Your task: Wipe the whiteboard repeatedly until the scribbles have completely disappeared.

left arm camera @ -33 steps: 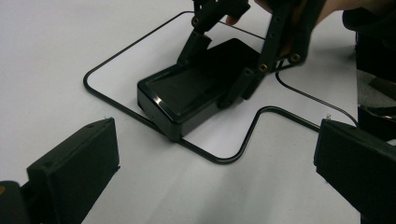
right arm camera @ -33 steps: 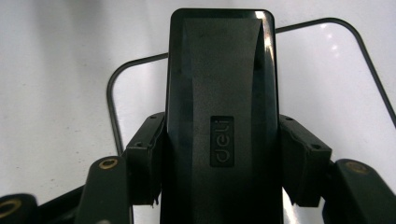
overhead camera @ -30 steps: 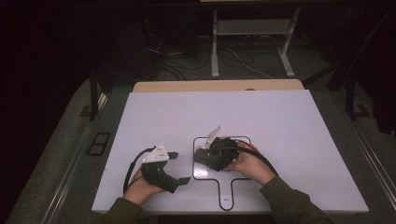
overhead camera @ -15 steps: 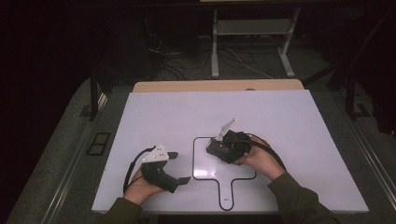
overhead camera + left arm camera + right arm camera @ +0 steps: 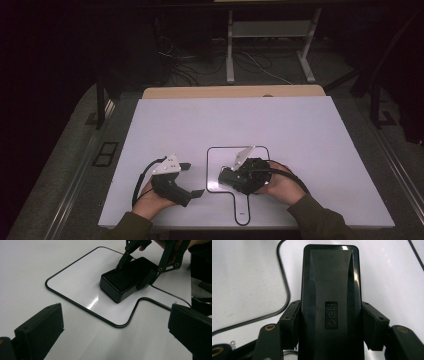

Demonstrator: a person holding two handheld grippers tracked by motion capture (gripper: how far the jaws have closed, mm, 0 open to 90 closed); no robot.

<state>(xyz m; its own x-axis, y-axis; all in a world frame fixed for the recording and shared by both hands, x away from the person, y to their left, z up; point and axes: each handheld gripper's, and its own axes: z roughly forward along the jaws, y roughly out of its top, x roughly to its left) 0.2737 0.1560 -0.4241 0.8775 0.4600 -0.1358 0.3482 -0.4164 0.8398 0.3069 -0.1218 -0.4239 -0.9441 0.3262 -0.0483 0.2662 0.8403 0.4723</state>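
Note:
A black board eraser (image 5: 226, 176) (image 5: 126, 277) (image 5: 330, 285) lies flat on the white board (image 5: 300, 140), inside a black outline (image 5: 209, 165) (image 5: 75, 302) drawn on it. My right gripper (image 5: 235, 178) (image 5: 140, 265) (image 5: 330, 322) is shut on the eraser, its pads (image 5: 290, 320) pressed against the two long sides. My left gripper (image 5: 192, 179) (image 5: 117, 315) rests to the left of the outline, pointing at the eraser, open with nothing between its jaws.
The board's near edge (image 5: 240, 226) runs just in front of both hands. Wide bare board lies beyond and to the right. A wooden table edge (image 5: 230, 91) shows behind it, then dark floor with cables and a desk frame (image 5: 270, 30).
The right gripper slid the eraser right and away, then back toward the near edge, staying inside the outline. The left gripper kept still.

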